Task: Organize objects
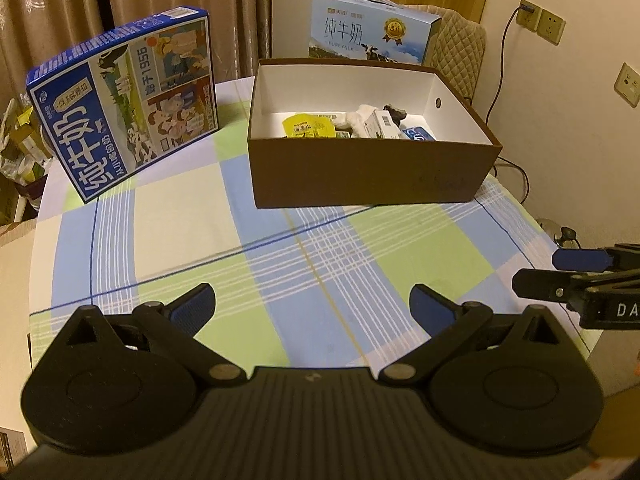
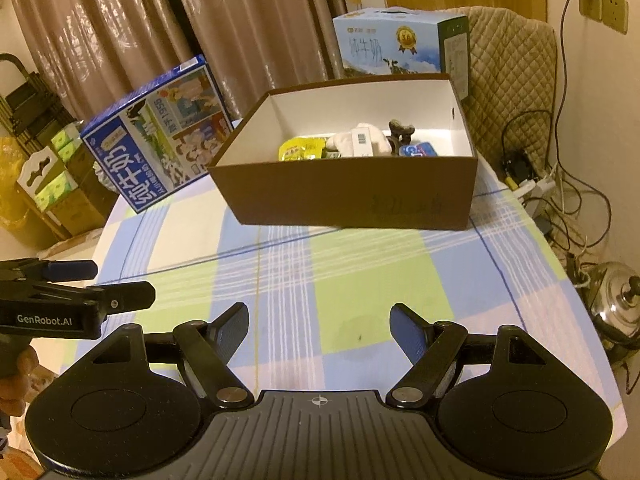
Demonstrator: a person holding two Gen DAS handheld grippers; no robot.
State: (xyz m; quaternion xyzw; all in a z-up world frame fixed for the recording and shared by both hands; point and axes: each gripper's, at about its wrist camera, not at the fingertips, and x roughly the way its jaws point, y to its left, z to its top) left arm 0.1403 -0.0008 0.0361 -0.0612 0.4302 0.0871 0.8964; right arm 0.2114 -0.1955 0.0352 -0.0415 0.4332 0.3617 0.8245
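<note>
Sitting in the upper middle of both wrist views, the open brown cardboard box with white inner walls [image 1: 368, 176] rests on the blue, green and white checked tablecloth [image 1: 280, 264] and already holds the small things: a yellow foil-lidded cup [image 1: 308, 126], a white soft lump [image 1: 354, 117], a small white carton [image 1: 380, 123], a dark figurine [image 1: 396, 112] and a blue-labelled packet [image 1: 418, 133]. These look light; the cup lid and the soft lump would give under pressure, while the carton looks stiff and best pinched across its flat faces. The box itself seems rigid but thin-walled, so I would take it by a rim edge, or push it from a side.

To the upper left stands a tall blue printed milk carton case [image 1: 128, 108], leaning slightly; probably heavy if full, and too wide for one pinch.

The left gripper [image 1: 312, 308] has its jaws spread wide, holding nothing, above bare cloth in the lower frame. The right gripper [image 2: 318, 330] is likewise spread and empty, touching nothing.
</note>
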